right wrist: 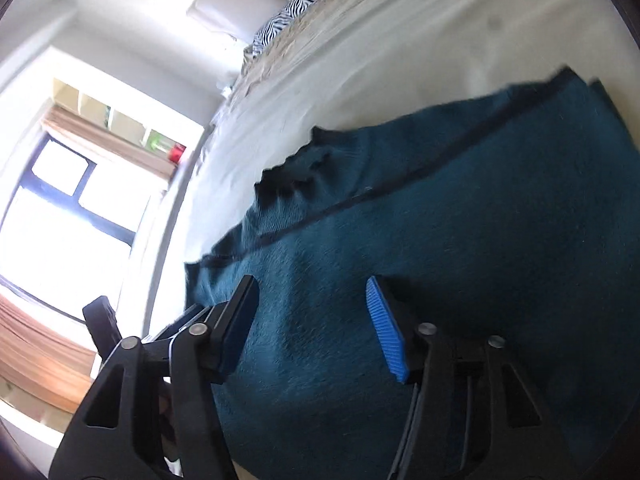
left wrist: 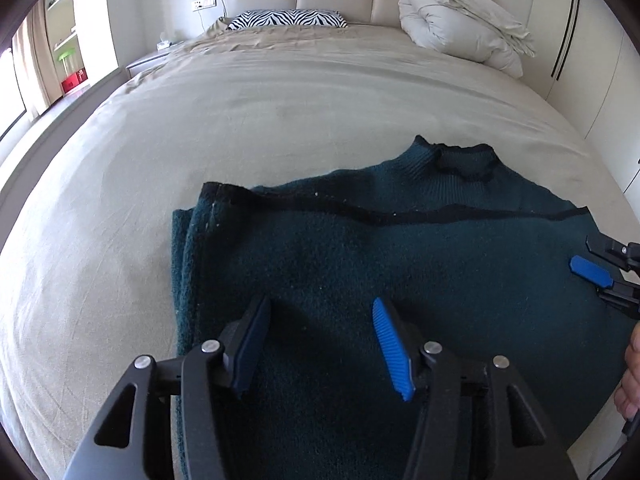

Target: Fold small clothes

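Note:
A dark teal knitted sweater (left wrist: 360, 248) with a black-trimmed collar (left wrist: 460, 160) lies on the bed, its lower part folded up so a black hem line crosses it. My left gripper (left wrist: 320, 308) is open and empty, just above the sweater's near left part. My right gripper (right wrist: 312, 288) is open and empty over the sweater's right side, tilted sideways. The sweater fills the right wrist view (right wrist: 440, 260). The right gripper's fingertips (left wrist: 592, 272) also show at the right edge of the left wrist view.
The beige bed sheet (left wrist: 240, 120) spreads around the sweater. A zebra-print pillow (left wrist: 288, 19) and a bundled white duvet (left wrist: 460, 20) lie by the headboard. A window (right wrist: 60, 208) and shelves stand beyond the bed's left side.

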`<state>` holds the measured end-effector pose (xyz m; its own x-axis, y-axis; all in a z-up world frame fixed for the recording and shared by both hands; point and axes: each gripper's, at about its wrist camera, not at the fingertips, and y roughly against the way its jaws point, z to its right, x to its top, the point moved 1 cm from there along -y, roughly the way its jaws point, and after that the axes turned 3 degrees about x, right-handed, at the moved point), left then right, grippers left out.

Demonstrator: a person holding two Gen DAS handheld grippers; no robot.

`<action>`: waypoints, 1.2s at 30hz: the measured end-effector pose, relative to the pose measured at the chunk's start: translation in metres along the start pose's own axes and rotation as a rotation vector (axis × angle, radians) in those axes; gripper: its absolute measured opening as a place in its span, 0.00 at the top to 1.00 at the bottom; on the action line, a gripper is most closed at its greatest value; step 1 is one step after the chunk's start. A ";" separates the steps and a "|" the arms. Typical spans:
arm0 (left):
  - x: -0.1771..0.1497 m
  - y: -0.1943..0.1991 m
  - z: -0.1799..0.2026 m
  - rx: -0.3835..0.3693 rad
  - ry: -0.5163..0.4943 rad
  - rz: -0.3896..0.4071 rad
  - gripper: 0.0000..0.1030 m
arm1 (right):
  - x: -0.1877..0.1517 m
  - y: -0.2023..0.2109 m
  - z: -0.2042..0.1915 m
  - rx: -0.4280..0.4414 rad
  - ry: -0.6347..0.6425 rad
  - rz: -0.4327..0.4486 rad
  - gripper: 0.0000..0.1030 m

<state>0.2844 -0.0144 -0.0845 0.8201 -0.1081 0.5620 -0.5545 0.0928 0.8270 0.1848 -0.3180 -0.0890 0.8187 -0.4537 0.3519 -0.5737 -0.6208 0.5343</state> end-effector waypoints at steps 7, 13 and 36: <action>-0.004 -0.002 0.002 -0.008 -0.012 0.020 0.44 | 0.021 0.064 0.078 -0.068 -0.195 0.215 0.70; -0.007 0.012 0.003 0.004 0.011 0.018 0.44 | 0.016 0.118 0.107 -0.173 -0.309 0.339 0.70; -0.108 0.058 -0.008 -0.177 0.115 -0.030 0.73 | -0.078 0.043 0.073 0.135 -0.307 0.065 0.71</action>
<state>0.1653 0.0101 -0.0975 0.8521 -0.0012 0.5233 -0.5044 0.2649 0.8219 0.0942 -0.3559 -0.1494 0.7466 -0.6537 0.1235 -0.6394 -0.6541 0.4041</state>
